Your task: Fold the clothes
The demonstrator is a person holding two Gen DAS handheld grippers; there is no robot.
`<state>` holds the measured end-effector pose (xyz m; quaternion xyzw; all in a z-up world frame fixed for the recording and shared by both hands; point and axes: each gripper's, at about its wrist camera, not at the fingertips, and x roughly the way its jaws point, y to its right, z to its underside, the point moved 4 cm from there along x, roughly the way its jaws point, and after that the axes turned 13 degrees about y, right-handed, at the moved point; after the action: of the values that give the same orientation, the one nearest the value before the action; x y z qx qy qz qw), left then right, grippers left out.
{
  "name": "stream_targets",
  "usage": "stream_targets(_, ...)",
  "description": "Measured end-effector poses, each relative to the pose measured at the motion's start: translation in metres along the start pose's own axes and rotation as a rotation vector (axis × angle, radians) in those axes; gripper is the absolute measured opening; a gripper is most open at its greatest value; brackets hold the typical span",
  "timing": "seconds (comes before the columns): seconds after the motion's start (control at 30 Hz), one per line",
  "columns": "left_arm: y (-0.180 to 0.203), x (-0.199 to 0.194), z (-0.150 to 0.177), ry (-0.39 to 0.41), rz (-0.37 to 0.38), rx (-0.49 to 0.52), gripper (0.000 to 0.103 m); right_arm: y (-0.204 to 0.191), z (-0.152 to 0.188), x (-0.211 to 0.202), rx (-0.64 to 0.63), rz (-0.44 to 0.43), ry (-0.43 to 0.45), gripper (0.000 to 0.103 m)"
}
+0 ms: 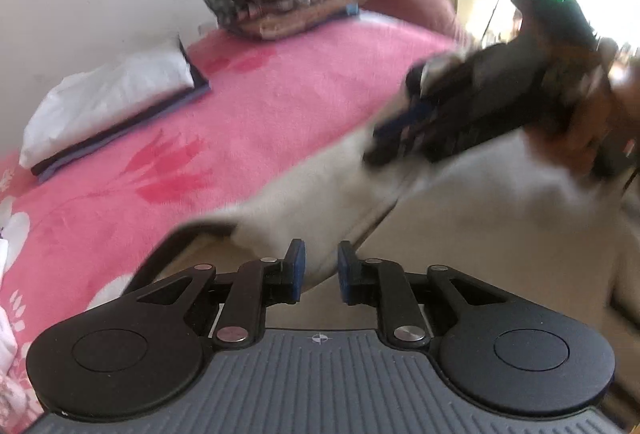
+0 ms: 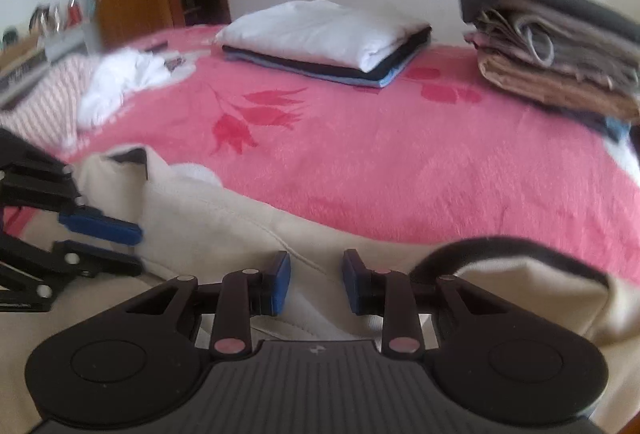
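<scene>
**Folding the cream garment, near edge of bed**

Lying under both grippers on the pink bedspread (image 2: 400, 170), cream garment (image 2: 224, 218). Left gripper (image 1: 321, 270) narrow, fold between pads, grip unclear. Right gripper (image 2: 316, 282) part-open above cloth, holding nothing, nearer the dark-trimmed right end.

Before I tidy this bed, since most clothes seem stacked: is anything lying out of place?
Yes. A white garment lies crumpled and unfolded near the bed's far left edge in the right wrist view, unlike the neat white-topped stack and the brown-and-grey stack behind.
</scene>
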<state>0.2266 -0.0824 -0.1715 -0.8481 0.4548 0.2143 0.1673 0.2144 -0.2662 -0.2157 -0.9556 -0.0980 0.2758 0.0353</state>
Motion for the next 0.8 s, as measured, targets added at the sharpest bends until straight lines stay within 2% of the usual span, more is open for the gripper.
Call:
stream_targets(0.03,0.0,0.002,-0.006,0.026,-0.01,0.003,0.021,-0.001,0.0,0.0,-0.017,0.001,0.0,0.031)
stream_targets(0.1,0.003,0.014,-0.011,0.048,-0.042,0.036,0.036,-0.004,0.001,0.001,-0.045,0.007,0.005,0.031)
stream_targets(0.13,0.006,0.022,-0.01,0.051,-0.062,0.061,0.04,-0.004,0.002,0.0,-0.043,0.009,0.011,0.031)
stream_targets(0.17,0.007,0.033,-0.002,0.016,-0.086,0.089,0.048,-0.004,0.003,0.0,-0.039,0.011,0.018,0.031)
stream_targets(0.2,0.009,0.045,0.008,-0.027,-0.111,0.118,0.05,-0.003,0.004,-0.001,-0.034,0.013,0.023,0.031)
stream_targets(0.4,0.006,0.044,0.018,-0.006,-0.136,0.09,0.05,-0.008,-0.006,-0.014,-0.09,0.034,0.019,0.032)
stream_targets(0.47,0.005,0.044,0.019,-0.006,-0.133,0.081,0.051,-0.009,-0.014,-0.03,-0.087,0.03,0.077,0.032)
stream_targets(0.53,0.006,0.044,0.02,-0.001,-0.138,0.082,0.051,-0.005,-0.008,-0.028,-0.08,0.044,0.041,0.032)
stream_targets(0.57,0.007,0.044,0.021,0.0,-0.143,0.085,0.051,-0.003,0.002,-0.019,-0.085,0.052,-0.006,0.032)
stream_targets(0.6,0.008,0.045,0.021,0.001,-0.149,0.091,0.051,-0.003,0.012,-0.015,-0.103,0.053,-0.005,0.032)
stream_targets(0.73,0.005,0.036,0.01,0.007,-0.17,0.066,0.052,-0.006,-0.001,-0.024,-0.091,0.055,0.007,0.032)
stream_targets(0.8,0.004,0.026,0.006,0.035,-0.172,0.028,0.058,-0.008,-0.011,-0.037,-0.066,0.04,0.034,0.032)
